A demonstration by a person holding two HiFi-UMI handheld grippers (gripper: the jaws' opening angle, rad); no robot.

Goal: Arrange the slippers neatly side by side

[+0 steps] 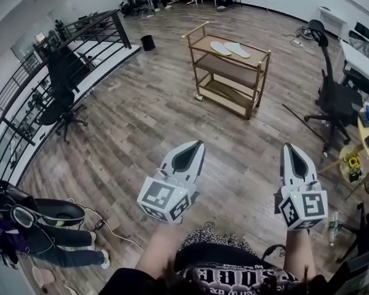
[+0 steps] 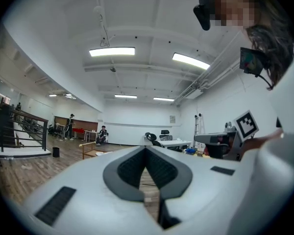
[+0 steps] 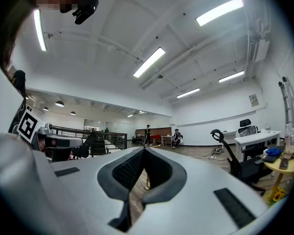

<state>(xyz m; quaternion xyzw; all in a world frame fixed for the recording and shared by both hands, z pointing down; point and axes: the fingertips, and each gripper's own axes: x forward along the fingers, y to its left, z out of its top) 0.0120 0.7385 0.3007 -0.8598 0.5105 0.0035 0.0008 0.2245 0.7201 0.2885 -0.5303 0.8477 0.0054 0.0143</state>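
Two pale slippers lie side by side on the top shelf of a wooden cart far ahead across the wood floor. My left gripper is held low at the front, well short of the cart, with its jaws shut and nothing between them. My right gripper hangs beside it on the right, also shut and empty. In the left gripper view the shut tips point level across the room, and the cart shows small at the left. The right gripper view shows shut tips too.
A black office chair stands right of the cart, another at the left by a black railing. A black bin sits beyond. A person sits on the floor at lower left. A table edge with flowers is at right.
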